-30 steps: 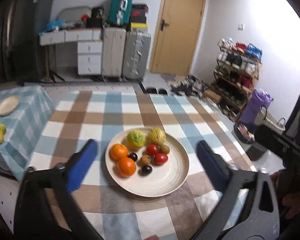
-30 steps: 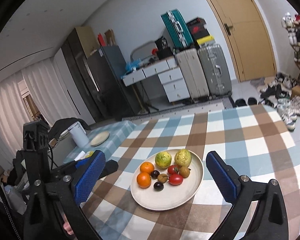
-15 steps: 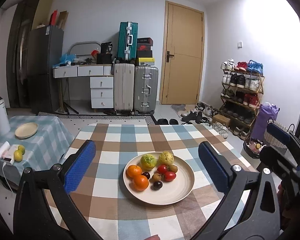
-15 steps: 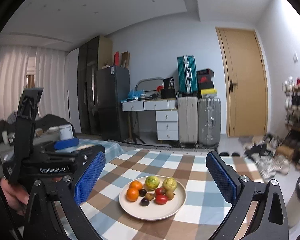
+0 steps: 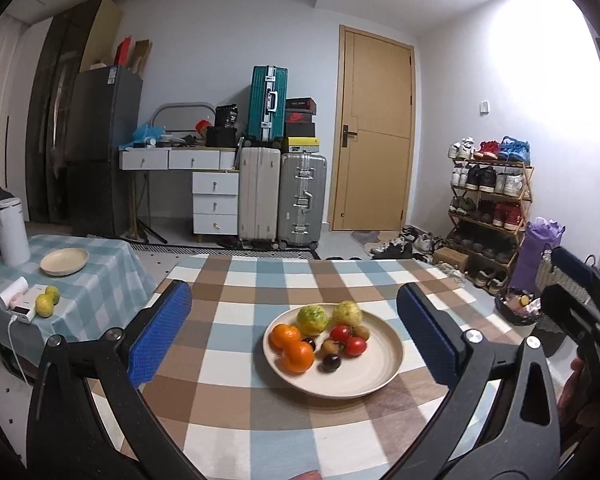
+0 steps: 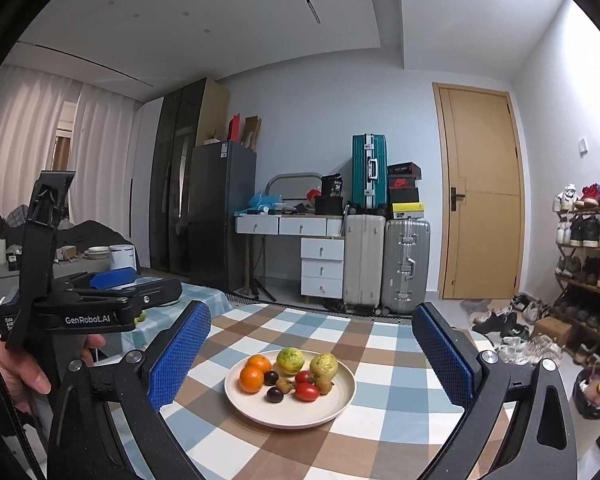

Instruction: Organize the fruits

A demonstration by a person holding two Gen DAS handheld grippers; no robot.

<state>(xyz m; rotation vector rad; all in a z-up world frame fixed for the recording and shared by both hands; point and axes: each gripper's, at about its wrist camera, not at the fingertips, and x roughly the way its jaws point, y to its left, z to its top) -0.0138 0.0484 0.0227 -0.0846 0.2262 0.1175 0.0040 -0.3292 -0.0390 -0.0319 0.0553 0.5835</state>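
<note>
A cream plate [image 5: 364, 384] sits on the checked tablecloth [image 5: 240, 412]. It holds two oranges [image 5: 298, 356], two yellow-green fruits [image 5: 312, 319], two red tomatoes [image 5: 355, 346], dark plums [image 5: 331, 362] and small brown fruits. My left gripper [image 5: 293, 294] hovers open above the near side of the plate, holding nothing. In the right wrist view the same plate [image 6: 296, 416] lies between the blue pads of my open, empty right gripper [image 6: 311, 312]. A hand [image 6: 20, 372] holds the left gripper [image 6: 88, 312] off to the left.
A low side table [image 5: 96, 292] on the left carries an empty cream plate [image 5: 64, 261], two yellow-green fruits [image 5: 46, 304], a white canister [image 5: 12, 232] and a charging device. Suitcases, drawers, a door and a shoe rack [image 5: 488, 208] stand behind.
Both cameras have risen and tilted up, so the plate sits lower and smaller in view and more of the room shows. Both grippers stay open; the fruits have not moved.
</note>
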